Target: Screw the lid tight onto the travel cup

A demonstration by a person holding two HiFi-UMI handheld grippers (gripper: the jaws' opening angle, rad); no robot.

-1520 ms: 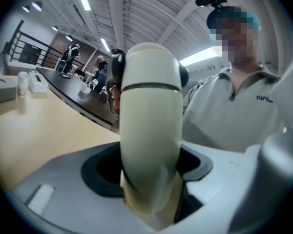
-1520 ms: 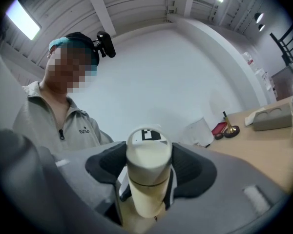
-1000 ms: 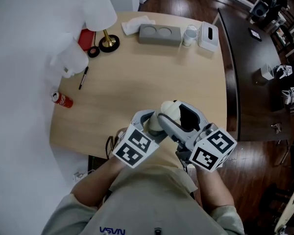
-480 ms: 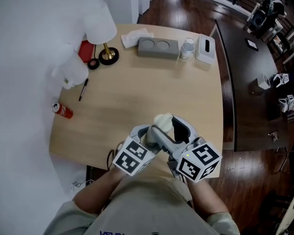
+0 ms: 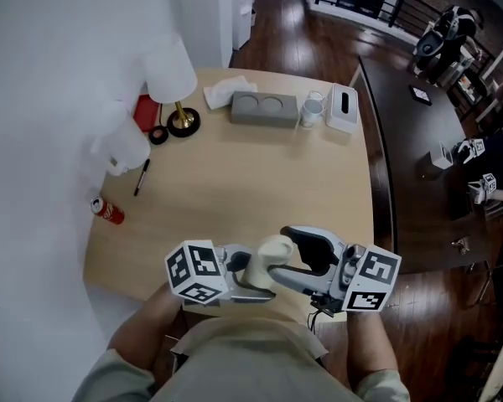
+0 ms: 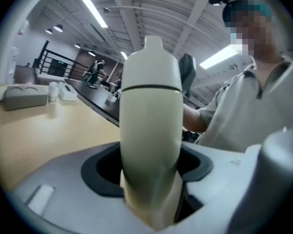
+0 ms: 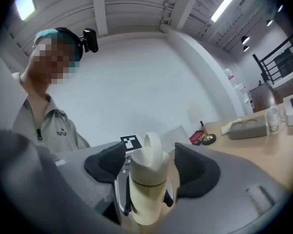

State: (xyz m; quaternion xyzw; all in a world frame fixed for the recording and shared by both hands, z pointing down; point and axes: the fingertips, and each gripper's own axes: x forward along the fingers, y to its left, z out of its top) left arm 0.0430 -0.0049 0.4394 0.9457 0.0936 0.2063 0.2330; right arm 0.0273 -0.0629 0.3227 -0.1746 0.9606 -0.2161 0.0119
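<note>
A cream travel cup (image 5: pixel 264 258) with its lid (image 7: pixel 149 162) on is held in the air over the table's near edge, close to the person's body. My left gripper (image 5: pixel 241 268) is shut on the cup's body (image 6: pixel 151 130), and the lid (image 6: pixel 154 62) points away from it. My right gripper (image 5: pixel 300 262) faces it from the right with its jaws around the lid end. In the right gripper view a gap shows on each side between the dark pads (image 7: pixel 198 169) and the lid, and the jaws of the right gripper (image 7: pixel 150 167) are opening.
At the far edge of the wooden table (image 5: pixel 260 182) stand a grey two-hole holder (image 5: pixel 263 107), a glass (image 5: pixel 311 107), a tissue box (image 5: pixel 341 109) and a white cloth (image 5: pixel 226 90). A brass-footed lamp (image 5: pixel 182 122), a pen (image 5: pixel 141 177) and a red can (image 5: pixel 106 211) lie left. A dark table (image 5: pixel 419 141) stands to the right.
Both grippers and the cup have drawn nearer to the body. The left gripper's marker cube has swung out to the left, and the cup now lies more sideways between the two grippers.
</note>
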